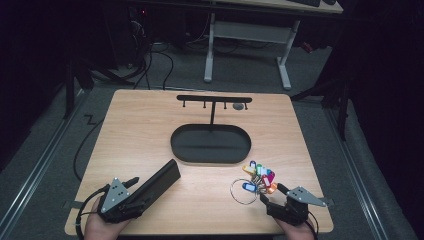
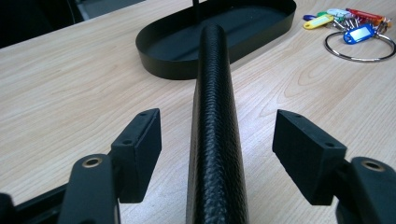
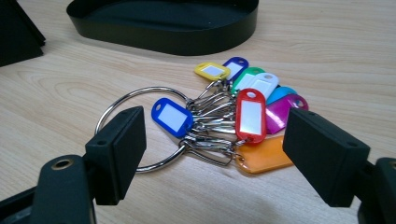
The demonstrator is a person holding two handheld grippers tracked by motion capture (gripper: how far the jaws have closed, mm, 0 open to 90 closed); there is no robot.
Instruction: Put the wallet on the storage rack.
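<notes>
Left gripper point(image 2: 217, 154) jaws apart, one black textured case point(image 2: 215, 116) between them untouched, near end cut off. Right gripper point(image 3: 215, 154) jaws apart; one key ring point(image 3: 140, 128) just ahead, nine coloured tags point(image 3: 251, 115), overlapping

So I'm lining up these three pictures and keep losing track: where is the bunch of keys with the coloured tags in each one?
High view: the bunch of keys lies at lower right on the table, ahead of the right gripper.
Left gripper view: top right corner.
Right gripper view: centre, between the open jaws.
Shared landmark: the black oval tray, beyond the keys.
</notes>
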